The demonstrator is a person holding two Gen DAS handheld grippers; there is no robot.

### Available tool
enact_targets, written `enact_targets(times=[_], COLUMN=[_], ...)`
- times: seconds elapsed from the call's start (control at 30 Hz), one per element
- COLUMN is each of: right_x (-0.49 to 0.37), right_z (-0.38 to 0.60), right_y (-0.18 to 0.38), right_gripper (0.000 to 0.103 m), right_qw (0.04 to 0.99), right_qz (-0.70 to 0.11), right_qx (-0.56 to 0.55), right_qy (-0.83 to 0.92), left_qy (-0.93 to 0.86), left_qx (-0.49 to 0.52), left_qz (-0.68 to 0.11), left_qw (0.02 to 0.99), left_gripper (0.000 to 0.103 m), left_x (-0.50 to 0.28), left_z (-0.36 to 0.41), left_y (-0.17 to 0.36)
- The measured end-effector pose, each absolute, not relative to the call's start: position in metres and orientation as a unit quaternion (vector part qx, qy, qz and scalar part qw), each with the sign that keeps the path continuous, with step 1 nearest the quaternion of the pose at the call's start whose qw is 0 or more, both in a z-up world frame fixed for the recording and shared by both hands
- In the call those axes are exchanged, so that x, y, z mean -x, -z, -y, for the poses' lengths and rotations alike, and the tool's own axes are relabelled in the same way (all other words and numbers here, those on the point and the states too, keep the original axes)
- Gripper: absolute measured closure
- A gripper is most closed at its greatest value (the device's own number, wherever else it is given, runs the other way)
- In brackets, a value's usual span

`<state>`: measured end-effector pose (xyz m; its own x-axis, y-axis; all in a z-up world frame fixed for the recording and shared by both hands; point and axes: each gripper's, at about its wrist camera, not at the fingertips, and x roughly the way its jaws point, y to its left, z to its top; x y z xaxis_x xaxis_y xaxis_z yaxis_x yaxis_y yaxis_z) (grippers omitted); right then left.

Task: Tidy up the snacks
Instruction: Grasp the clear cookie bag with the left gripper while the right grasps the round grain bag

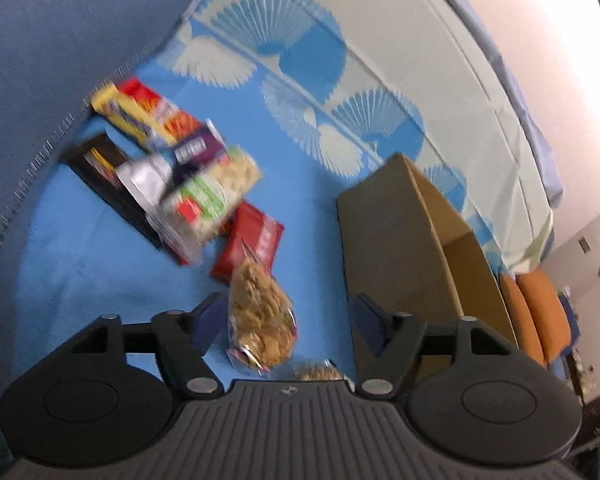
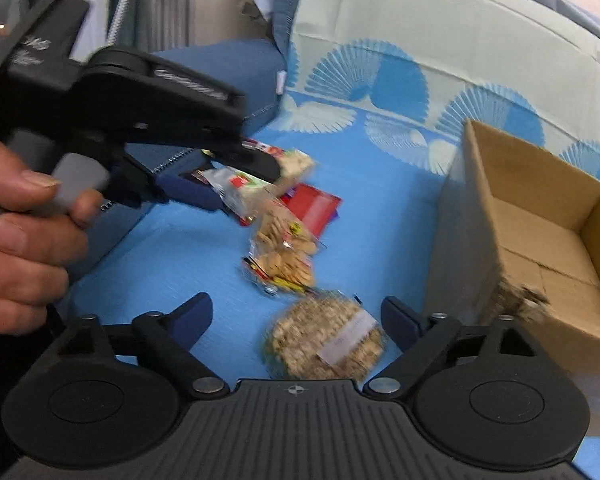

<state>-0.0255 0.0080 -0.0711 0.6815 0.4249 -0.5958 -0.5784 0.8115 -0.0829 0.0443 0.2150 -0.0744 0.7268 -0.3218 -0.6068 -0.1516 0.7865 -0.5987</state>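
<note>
The left gripper (image 1: 285, 314) stands with its jaws well apart and grips nothing. A clear bag of small biscuits (image 1: 261, 320) lies on the blue bedspread (image 1: 79, 272) between its fingers, close by the left one, though the pads do not press on it. Just beyond that bag lies a red packet (image 1: 255, 240), and farther off a loose heap of snack packs (image 1: 171, 168) rests near the edge of a dark blue blanket (image 1: 59, 40). To the right of the gripper stands an open cardboard box (image 1: 396, 236).

The right gripper (image 2: 295, 316) is spread wide too and holds nothing. A round clear pack of crumbly snacks (image 2: 326, 338) with a white label lies on the bedspread between its fingers, nearer the right one; the blur hides whether it touches. Ahead of it lies the biscuit bag (image 2: 285, 252), then the red packet (image 2: 314, 204). At the left edge a hand (image 2: 23, 236) grasps the left gripper's handle, its blue fingertips (image 2: 187, 190) reaching toward the heap. The box (image 2: 540, 216) sits at right, its floor bare.
</note>
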Motion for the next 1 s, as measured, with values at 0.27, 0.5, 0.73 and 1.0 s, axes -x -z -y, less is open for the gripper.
enact_targets(times=[0.27,0.5,0.73,1.0], right_x=[0.022,0.013,0.004,-0.002], right_z=[-0.020,-0.015,-0.019,-0.015], right_y=[0.100,0.116,0.122,0.127], right_gripper=[0.006,0.006,0.006,0.008], right_qw=[0.899,0.890,0.886,0.886], right_qz=[-0.319,-0.361,-0.381,-0.385], right_qx=[0.192,0.187,0.156,0.148], right_qy=[-0.230,-0.207,-0.212,-0.212], left_qy=[0.062,0.070,0.066,0.053], left_qx=[0.323,0.299,0.271,0.222], left_qz=[-0.398,-0.425,-0.429,-0.437], left_qw=[0.857,0.852,0.859,0.870], left_gripper=[0.022,0.021,0.022,0.049], left_x=[-0.062,-0.075,-0.078,-0.082], left_z=[-0.213,-0.203,-0.197,-0.187], left_y=[0.091,0.103,0.104,0.106])
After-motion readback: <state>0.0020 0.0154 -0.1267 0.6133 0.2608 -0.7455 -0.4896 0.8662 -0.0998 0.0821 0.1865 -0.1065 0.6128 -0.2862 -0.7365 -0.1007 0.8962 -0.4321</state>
